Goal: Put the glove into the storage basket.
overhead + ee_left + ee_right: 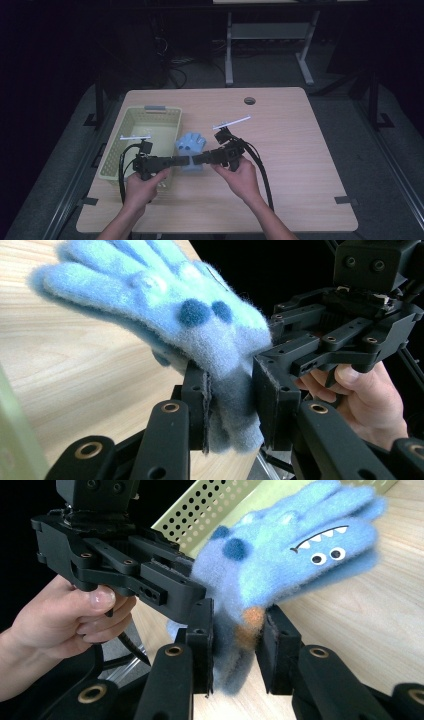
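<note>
At the left of the table (280, 150) sits the basket (131, 131), pale green with perforated walls; nothing can be made out inside it from the high view. Just in front of its near right corner the person's left hand (142, 186) holds the left gripper (184, 161), which points rightward. In the left gripper view its jaws are clenched on the cuff end of the glove (165, 305), the fuzzy blue cloth squeezed between the two pads.

The glove (192, 150) hangs in the air between the two tools, just right of the basket and above the tabletop, its fingers pointing away from the person. It is light blue with darker blue spots, and the right gripper view shows a printed face with eyes and teeth on it.

From the right, the right hand (243, 176) brings the right gripper (197, 159) in leftward, nose to nose with the other. Its jaws too are closed on the glove's (295, 550) cuff, beside an orange patch.
</note>
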